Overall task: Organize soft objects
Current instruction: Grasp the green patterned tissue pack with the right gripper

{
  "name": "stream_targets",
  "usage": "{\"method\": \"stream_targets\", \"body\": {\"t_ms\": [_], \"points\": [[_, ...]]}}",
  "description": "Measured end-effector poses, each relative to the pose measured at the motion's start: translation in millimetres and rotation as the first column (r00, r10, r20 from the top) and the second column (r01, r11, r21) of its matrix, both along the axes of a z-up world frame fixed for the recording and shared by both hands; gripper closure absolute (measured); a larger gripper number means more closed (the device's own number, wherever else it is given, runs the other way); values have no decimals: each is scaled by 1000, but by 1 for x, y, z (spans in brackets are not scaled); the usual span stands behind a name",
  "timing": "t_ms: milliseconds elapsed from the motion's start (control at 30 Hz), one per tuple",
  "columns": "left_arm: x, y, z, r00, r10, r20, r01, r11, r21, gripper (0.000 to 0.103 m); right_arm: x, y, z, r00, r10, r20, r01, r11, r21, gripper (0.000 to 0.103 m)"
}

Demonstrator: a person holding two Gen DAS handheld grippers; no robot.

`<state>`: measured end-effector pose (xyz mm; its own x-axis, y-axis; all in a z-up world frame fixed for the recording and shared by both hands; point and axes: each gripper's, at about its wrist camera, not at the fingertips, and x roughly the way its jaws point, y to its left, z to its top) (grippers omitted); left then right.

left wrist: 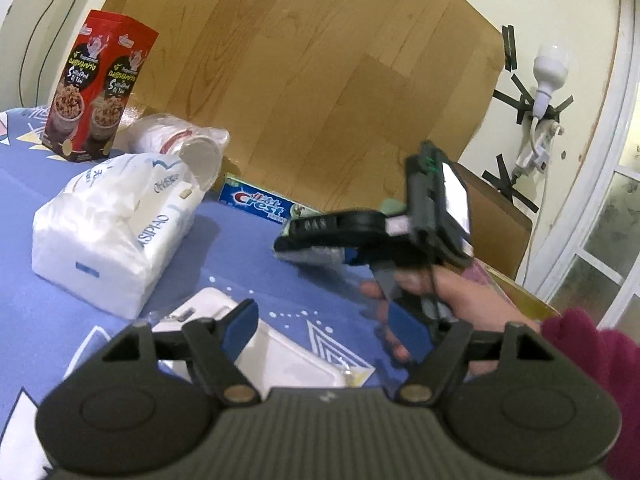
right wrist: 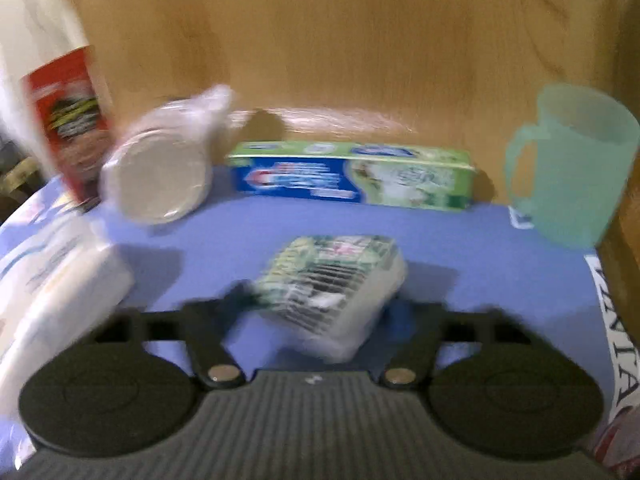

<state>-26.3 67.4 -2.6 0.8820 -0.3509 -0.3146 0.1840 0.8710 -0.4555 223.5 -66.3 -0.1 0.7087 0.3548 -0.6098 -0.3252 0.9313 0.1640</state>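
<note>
"Crest" on toothpaste box [left wrist: 256, 203]

Wood-grain board [left wrist: 320, 80] leans against cream wall [left wrist: 560, 12].

A matt blue printed cloth [left wrist: 224, 248] covers the table. Far left stands a glossy red cardboard snack box [left wrist: 98, 84]. Near it lies a stack of white paper cups in crinkled clear plastic film [left wrist: 180, 140], and nearer, a soft white tissue pack in smooth shiny plastic wrap [left wrist: 112, 232]. A glossy blue-and-green cardboard toothpaste box [right wrist: 352, 178] lies along the smooth wood-grain board [left wrist: 304, 80] at the far side. At right stands a translucent green plastic mug [right wrist: 572, 164]. In the middle, a small tissue packet in printed glossy film [right wrist: 332, 292] is blurred.
</note>
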Motion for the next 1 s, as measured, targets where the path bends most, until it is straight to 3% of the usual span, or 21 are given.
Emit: {"method": "stream_targets", "body": {"t_ms": [67, 100, 233, 467, 533, 600, 667, 700, 733, 800, 900, 1000], "points": [[0, 1, -1, 1000, -1, -4, 0, 1000, -6, 27, -18, -1, 0, 1000, 13, 11, -12, 999, -45, 74], [0, 1, -1, 1000, 1, -5, -1, 1000, -5, 27, -30, -2, 0, 999, 29, 36, -25, 995, -91, 79], [0, -1, 0, 1000, 12, -6, -12, 1000, 8, 26, -82, -22, -2, 994, 84, 71, -78, 993, -94, 80], [0, 0, -1, 999, 47, -21, -47, 999, 21, 23, -152, -59, -7, 988, 87, 127, -78, 994, -73, 80], [2, -1, -1, 998, 49, -31, -48, 998, 26, 23, -173, -65, -10, 980, 95, 175, -73, 989, -130, 80], [2, -2, -1, 998, 44, -38, -43, 998, 37, 23, -201, -69, -11, 960, 116, 256, -49, 966, -255, 80], [4, -5, 0, 999, 13, -47, -10, 999, 48, 18, -217, -70, -16, 948, 127, 293, -13, 932, -362, 77], [4, -7, 0, 999, -11, -52, 13, 999, 53, 17, -225, -70, -19, 944, 152, 294, -17, 910, -414, 64], [2, -10, 2, 998, -31, -55, 34, 998, 60, 17, -235, -70, -22, 936, 184, 300, -32, 893, -450, 42], [-4, -16, 6, 997, -58, -57, 62, 996, 70, 15, -252, -72, -27, 912, 226, 342, -40, 879, -475, 25], [-18, -25, 13, 992, -107, -65, 110, 992, 55, 12, -268, -75, -32, 895, 260, 362, -60, 876, -479, 23], [-27, -36, 18, 985, -146, -88, 152, 986, 61, 12, -269, -81, -31, 904, 248, 349, -96, 912, -399, 20]]}}
